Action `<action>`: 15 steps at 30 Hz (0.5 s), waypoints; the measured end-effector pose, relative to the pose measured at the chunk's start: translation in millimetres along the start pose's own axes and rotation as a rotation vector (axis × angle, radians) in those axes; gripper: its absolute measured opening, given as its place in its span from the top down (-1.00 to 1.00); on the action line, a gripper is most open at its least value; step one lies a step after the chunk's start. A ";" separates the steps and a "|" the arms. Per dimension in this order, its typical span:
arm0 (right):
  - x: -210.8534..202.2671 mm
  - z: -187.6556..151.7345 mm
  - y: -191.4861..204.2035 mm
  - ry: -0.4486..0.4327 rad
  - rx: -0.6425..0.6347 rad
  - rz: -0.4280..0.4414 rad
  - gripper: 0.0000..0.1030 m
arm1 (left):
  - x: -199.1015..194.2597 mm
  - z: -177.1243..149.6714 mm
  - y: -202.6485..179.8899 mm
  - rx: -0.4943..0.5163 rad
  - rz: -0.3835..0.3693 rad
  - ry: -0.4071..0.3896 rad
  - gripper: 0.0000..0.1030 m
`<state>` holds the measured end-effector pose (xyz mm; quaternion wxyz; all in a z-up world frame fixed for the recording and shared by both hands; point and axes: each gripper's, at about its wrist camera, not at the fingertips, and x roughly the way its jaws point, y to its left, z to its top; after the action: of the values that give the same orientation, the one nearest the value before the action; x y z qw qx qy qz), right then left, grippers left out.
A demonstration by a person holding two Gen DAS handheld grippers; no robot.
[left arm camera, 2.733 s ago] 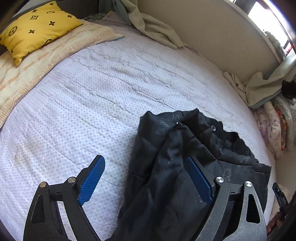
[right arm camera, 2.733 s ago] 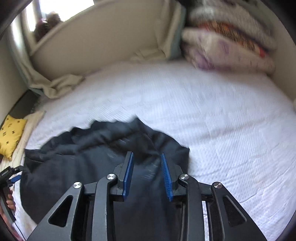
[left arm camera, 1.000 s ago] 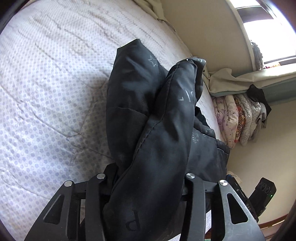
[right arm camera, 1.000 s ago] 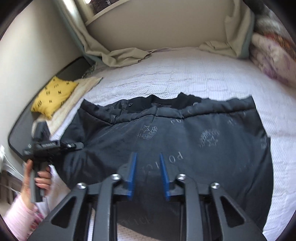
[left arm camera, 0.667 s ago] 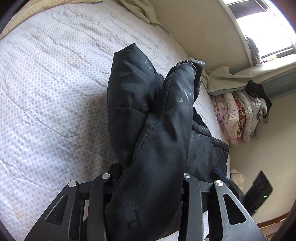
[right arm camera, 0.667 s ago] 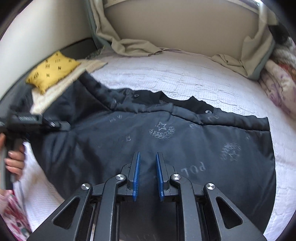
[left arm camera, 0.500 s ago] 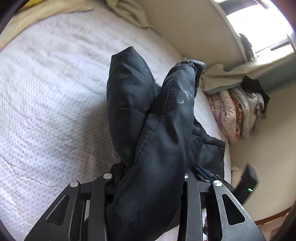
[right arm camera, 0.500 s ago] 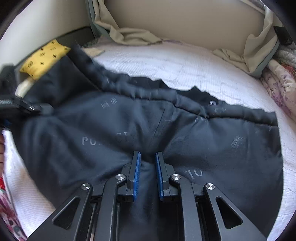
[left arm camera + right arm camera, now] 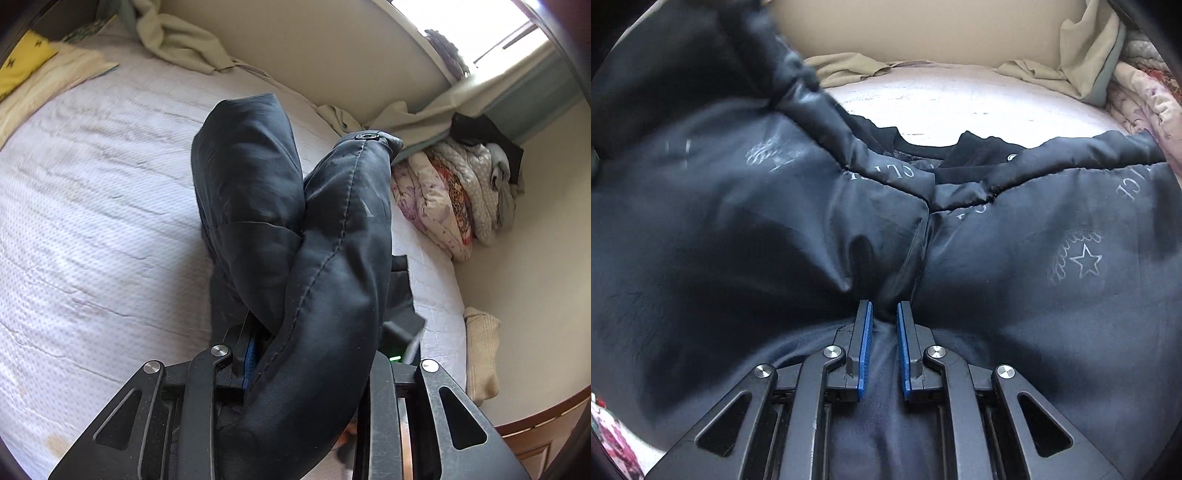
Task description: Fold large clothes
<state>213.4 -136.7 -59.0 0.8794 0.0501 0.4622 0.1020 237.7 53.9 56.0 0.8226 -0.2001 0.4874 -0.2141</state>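
bed (image 9: 92, 206) filled frame left, served as folding surface | black padded jacket (image 9: 1052, 258) lay spread mid-frame, one end lifted to fold over | left gripper (image 9: 306, 369) clamped a thick bunch, jaws just tightened | right gripper (image 9: 882, 325) pinched a fabric ridge, anchoring it

Window glare (image 9: 517, 33), fisheye edges, motion blur
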 end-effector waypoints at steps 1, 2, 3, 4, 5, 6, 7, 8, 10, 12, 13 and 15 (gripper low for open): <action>0.7 -0.8 0.1 -0.007 0.003 -0.004 0.88 | 2.5 0.1 -10.6 0.010 0.010 0.005 0.35; 1.9 -1.4 -0.5 -0.013 0.009 -0.006 0.88 | 5.9 0.2 -23.9 0.027 0.030 0.010 0.35; 3.2 -2.2 -1.6 -0.022 0.019 -0.006 0.89 | 10.2 -0.1 -37.3 0.046 0.052 0.012 0.35; 4.1 -2.7 -2.7 -0.027 0.027 -0.004 0.90 | 14.5 -0.6 -47.4 0.058 0.066 0.017 0.35; 4.1 -3.9 -3.5 -0.031 0.034 -0.002 0.90 | 20.2 -1.6 -59.0 0.071 0.085 0.025 0.35; 4.7 -4.5 -4.8 -0.033 0.042 0.002 0.91 | 24.5 -2.5 -67.7 0.081 0.100 0.031 0.35; 5.6 -4.5 -6.4 -0.034 0.051 0.009 0.91 | 30.6 -3.4 -78.2 0.095 0.122 0.036 0.35; 7.0 -4.0 -9.5 -0.031 0.067 0.023 0.92 | 34.6 -4.3 -84.8 0.107 0.141 0.037 0.35; 9.5 -1.8 -17.2 -0.022 0.108 0.063 0.94 | 43.6 -5.5 -97.7 0.125 0.182 0.031 0.35; 11.6 1.3 -28.7 -0.003 0.169 0.123 0.95 | 53.3 -5.0 -110.4 0.131 0.216 0.030 0.35; 12.2 2.8 -33.6 0.007 0.195 0.149 0.96 | 57.8 -4.6 -115.7 0.128 0.232 0.029 0.35; 12.4 5.8 -46.8 0.031 0.265 0.221 0.99 | 62.2 -3.9 -122.1 0.132 0.261 0.021 0.35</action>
<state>231.3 -179.5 -74.2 0.8413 0.2145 0.4768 0.1372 241.9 -81.7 75.4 0.8496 -0.0782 0.5027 -0.1392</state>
